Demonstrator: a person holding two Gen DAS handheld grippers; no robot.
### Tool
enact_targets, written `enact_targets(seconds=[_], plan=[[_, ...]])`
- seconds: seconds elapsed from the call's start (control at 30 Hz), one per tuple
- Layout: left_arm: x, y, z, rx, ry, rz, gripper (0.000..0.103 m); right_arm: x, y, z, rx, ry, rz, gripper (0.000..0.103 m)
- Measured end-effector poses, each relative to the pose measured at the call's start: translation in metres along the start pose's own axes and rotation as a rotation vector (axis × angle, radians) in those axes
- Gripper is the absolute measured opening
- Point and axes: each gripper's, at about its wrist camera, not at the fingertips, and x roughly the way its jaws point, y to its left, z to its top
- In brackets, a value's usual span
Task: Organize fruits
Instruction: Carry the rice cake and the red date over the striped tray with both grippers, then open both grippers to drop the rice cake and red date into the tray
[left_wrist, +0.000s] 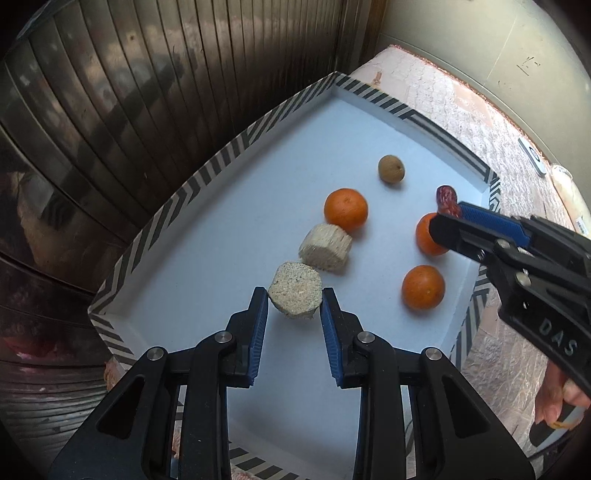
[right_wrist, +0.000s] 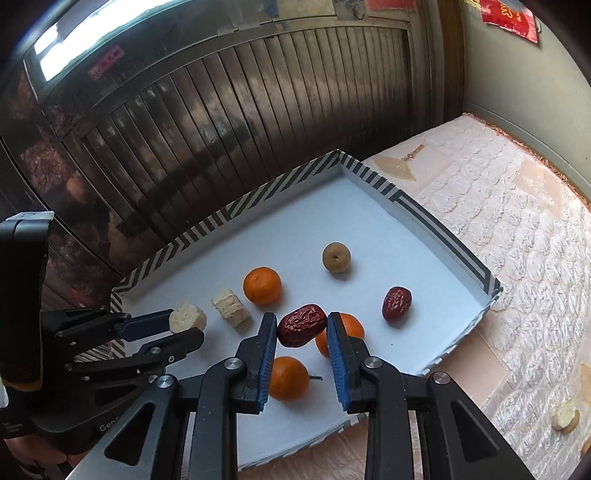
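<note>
- The right gripper (right_wrist: 301, 325) has its jaws closed on a red date (right_wrist: 301, 325), in the lower middle of the right wrist view. The date is held above the tray floor, and its long axis goes across the jaws, tilted a little up toward the right of the frame.
- The left gripper (left_wrist: 294, 298) has its jaws closed on a pale cut piece (left_wrist: 294, 298), in the lower middle of the left wrist view. Its flat speckled cut face looks up toward the camera.
- Both grippers point steeply down into the striped tray (left_wrist: 207, 173). In the left wrist view the right gripper comes in from the right edge, with a hand (left_wrist: 557, 402) under it at the lower right.
- On the white tray floor lie three oranges (left_wrist: 346, 209), a second pale piece (left_wrist: 325, 247) just beside one orange, a small brown fruit (left_wrist: 391, 168) nearer the far corner, and a second date (right_wrist: 396, 302) near the right wall.
- The tray rests on a quilted mattress (right_wrist: 498, 229).
</note>
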Motion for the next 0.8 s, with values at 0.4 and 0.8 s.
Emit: enact_targets(seconds=[0.4,0.8], plan=[[0.011,0.008,-0.011,-0.024,0.024,0.0,0.028,0.037,0.003,0.018,-0.052,0.043,-0.015,0.027],[0.017,0.009,-0.007,-0.054,0.031,-0.017,0.029,0.036,0.008,0.013,-0.09,0.035,-0.015,0.034]])
